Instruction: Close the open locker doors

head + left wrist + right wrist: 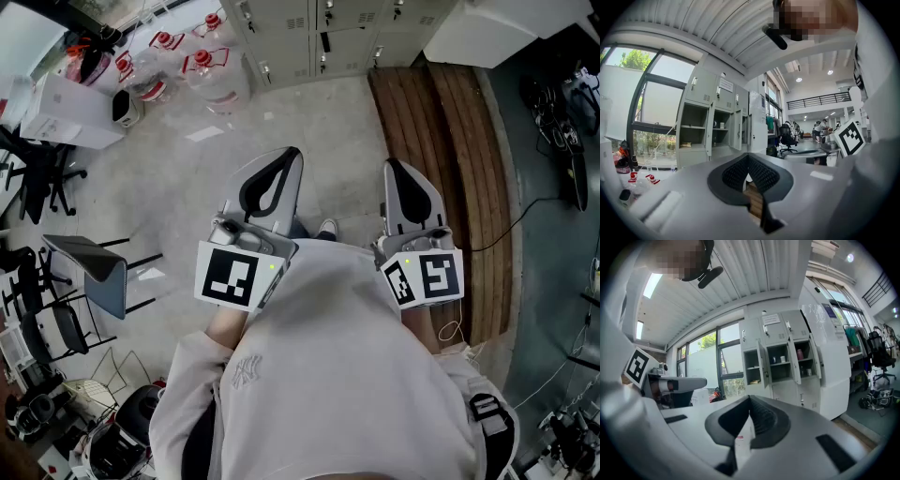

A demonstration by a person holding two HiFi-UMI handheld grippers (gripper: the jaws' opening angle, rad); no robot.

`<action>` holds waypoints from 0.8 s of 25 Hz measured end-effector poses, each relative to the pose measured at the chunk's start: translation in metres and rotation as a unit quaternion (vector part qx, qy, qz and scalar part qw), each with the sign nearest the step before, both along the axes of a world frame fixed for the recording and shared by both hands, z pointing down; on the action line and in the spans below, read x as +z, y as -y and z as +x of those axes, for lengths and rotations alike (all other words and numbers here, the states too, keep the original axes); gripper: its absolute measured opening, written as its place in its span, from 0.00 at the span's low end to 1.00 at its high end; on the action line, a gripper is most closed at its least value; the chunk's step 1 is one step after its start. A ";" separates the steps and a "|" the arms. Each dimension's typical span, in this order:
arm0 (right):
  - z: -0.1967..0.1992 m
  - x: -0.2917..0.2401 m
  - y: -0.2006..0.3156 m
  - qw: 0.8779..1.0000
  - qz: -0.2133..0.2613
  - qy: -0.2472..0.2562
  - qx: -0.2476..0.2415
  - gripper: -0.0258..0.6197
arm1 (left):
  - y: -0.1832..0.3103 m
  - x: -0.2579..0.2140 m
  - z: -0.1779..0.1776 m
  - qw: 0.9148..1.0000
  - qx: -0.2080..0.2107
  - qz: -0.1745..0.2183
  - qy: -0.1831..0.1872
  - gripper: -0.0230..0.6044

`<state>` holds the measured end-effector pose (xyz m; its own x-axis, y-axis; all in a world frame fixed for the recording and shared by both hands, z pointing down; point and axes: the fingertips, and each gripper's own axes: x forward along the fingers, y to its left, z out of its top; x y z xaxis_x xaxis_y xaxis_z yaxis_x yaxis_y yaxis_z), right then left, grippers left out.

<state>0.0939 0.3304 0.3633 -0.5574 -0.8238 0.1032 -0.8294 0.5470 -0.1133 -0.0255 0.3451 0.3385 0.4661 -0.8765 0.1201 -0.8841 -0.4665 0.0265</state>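
The grey lockers (319, 37) stand across the floor, at the top of the head view. In the right gripper view the lockers (780, 364) show upper compartments with doors (793, 361) swung open and small items on the shelves. The left gripper view shows the same lockers (701, 131) from the side, with an open door (710, 129) sticking out. My left gripper (286, 155) and right gripper (394, 169) are both held close to the body, far from the lockers. The left gripper (748, 159) and the right gripper (750, 401) are shut and hold nothing.
Several large water jugs (202, 66) stand left of the lockers. A wooden platform (459, 169) runs along the right, with cables and gear (562, 122) beyond it. A folding chair (94, 272) and clutter fill the left. A tall white cabinet (829, 357) adjoins the lockers.
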 end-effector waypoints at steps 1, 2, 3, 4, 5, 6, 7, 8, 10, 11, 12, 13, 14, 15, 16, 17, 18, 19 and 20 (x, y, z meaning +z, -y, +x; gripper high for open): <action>0.006 -0.001 -0.001 1.000 0.000 0.001 -0.004 0.06 | -0.001 -0.003 0.008 1.000 0.002 0.009 -0.001 0.05; 0.011 -0.002 -0.002 1.000 0.000 0.003 -0.008 0.06 | -0.001 -0.006 0.016 1.000 0.004 0.017 -0.002 0.05; 0.016 -0.003 -0.004 1.000 0.000 0.005 -0.011 0.06 | -0.001 -0.008 0.023 1.000 0.005 0.024 0.000 0.05; 0.021 -0.003 -0.005 1.000 0.000 0.006 -0.015 0.06 | -0.001 -0.010 0.029 1.000 0.005 0.028 0.003 0.05; 0.025 -0.002 -0.006 1.000 0.000 0.006 -0.017 0.06 | -0.001 -0.011 0.034 1.000 0.005 0.029 0.006 0.05; 0.028 -0.002 -0.007 1.000 0.001 0.007 -0.018 0.06 | -0.001 -0.012 0.037 1.000 0.004 0.027 0.008 0.05; 0.031 -0.003 -0.006 1.000 0.001 0.007 -0.019 0.06 | 0.000 -0.012 0.040 1.000 0.004 0.024 0.008 0.05; 0.032 -0.004 -0.005 1.000 0.002 0.007 -0.019 0.06 | 0.001 -0.014 0.042 1.000 0.004 0.023 0.008 0.05; 0.034 -0.007 -0.003 1.000 0.004 0.009 -0.018 0.06 | 0.002 -0.017 0.044 0.999 0.005 0.030 0.010 0.05; 0.035 -0.007 -0.003 1.000 0.004 0.009 -0.019 0.06 | 0.003 -0.018 0.045 0.999 0.005 0.033 0.011 0.05; 0.037 -0.007 -0.003 1.000 0.003 0.009 -0.019 0.06 | 0.003 -0.018 0.047 0.999 0.005 0.034 0.012 0.05; 0.039 -0.007 -0.002 1.000 0.002 0.009 -0.020 0.06 | 0.003 -0.018 0.049 0.999 0.004 0.034 0.013 0.05; 0.041 -0.007 -0.002 1.000 0.002 0.008 -0.021 0.06 | 0.004 -0.019 0.051 0.999 0.003 0.034 0.013 0.05; 0.043 -0.007 -0.002 1.000 0.002 0.008 -0.022 0.06 | 0.004 -0.019 0.053 0.999 0.002 0.033 0.013 0.05; 0.044 -0.007 -0.001 1.000 0.003 0.009 -0.024 0.06 | 0.004 -0.018 0.054 0.999 0.002 0.030 0.014 0.05; 0.045 -0.008 -0.001 1.000 0.006 0.010 -0.026 0.06 | 0.004 -0.016 0.055 1.000 0.001 0.026 0.014 0.05; 0.045 -0.009 0.000 0.999 0.010 0.012 -0.028 0.06 | 0.004 -0.015 0.055 1.000 0.001 0.022 0.015 0.05; 0.045 -0.010 0.001 0.999 0.014 0.014 -0.029 0.06 | 0.005 -0.014 0.054 1.000 0.000 0.023 0.015 0.05; 0.044 -0.012 0.002 0.999 0.017 0.016 -0.029 0.06 | 0.006 -0.015 0.052 1.000 -0.001 0.027 0.015 0.05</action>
<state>0.1382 0.3280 0.3516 -0.6076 -0.7922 0.0577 -0.7920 0.5987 -0.1198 0.0268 0.3393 0.3238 0.4620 -0.8826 0.0872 -0.8847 -0.4655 -0.0248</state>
